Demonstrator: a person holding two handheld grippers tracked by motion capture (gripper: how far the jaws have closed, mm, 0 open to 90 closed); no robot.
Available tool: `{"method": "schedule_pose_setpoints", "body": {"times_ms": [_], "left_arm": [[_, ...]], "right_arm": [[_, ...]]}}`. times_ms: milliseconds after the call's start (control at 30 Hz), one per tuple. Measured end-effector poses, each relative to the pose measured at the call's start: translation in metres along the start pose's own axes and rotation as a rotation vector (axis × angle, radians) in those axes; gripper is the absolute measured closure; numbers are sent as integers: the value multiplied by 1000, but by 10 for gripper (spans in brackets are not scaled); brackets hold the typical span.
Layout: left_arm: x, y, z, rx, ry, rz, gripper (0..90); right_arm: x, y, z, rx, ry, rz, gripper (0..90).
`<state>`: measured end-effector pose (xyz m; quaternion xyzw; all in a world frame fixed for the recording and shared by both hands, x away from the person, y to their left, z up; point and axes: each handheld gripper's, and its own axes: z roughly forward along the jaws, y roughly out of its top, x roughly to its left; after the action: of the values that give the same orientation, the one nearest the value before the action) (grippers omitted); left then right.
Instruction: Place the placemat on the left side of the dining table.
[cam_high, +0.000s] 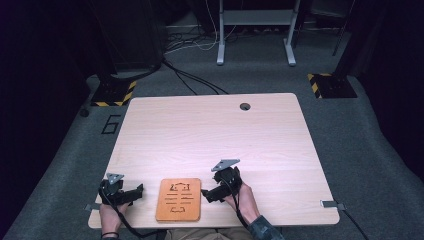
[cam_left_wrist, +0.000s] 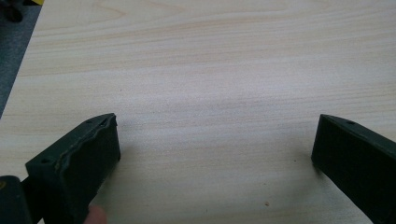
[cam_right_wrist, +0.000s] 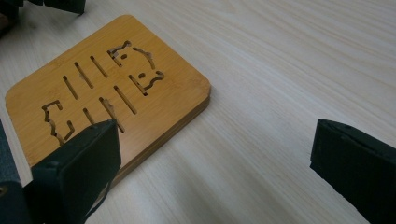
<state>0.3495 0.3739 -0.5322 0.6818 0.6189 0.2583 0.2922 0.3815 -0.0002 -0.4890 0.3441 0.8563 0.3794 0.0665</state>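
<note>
The bamboo board (cam_high: 178, 199) lies flat at the near edge of the counter (cam_high: 210, 130), between both hands. It has cut-out slots and shapes, no readable writing. The right hand-held gripper (cam_high: 204, 192) sits just beside its right edge, jaws spread wide and holding nothing. The left hand-held gripper (cam_high: 141, 188) is released too, over bare wood.

My table (cam_high: 210, 135), pale wood, has a cable hole (cam_high: 245, 106) at 12 o'clock. Beyond it, grey carpet (cam_high: 365, 135), loose cables (cam_high: 190, 80), white desk frame (cam_high: 255, 20), hazard-striped bases (cam_high: 330, 85) at 1 and 10.
</note>
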Motion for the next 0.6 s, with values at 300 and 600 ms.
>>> {"method": "schedule_pose_setpoints", "body": {"times_ms": [300, 600], "left_arm": [[0, 0, 0, 0, 0, 0, 8], [0, 0, 0, 0, 0, 0, 8]], "right_arm": [[10, 7, 27, 50, -12, -19, 13], [14, 8, 41, 77, -19, -41, 18]]}}
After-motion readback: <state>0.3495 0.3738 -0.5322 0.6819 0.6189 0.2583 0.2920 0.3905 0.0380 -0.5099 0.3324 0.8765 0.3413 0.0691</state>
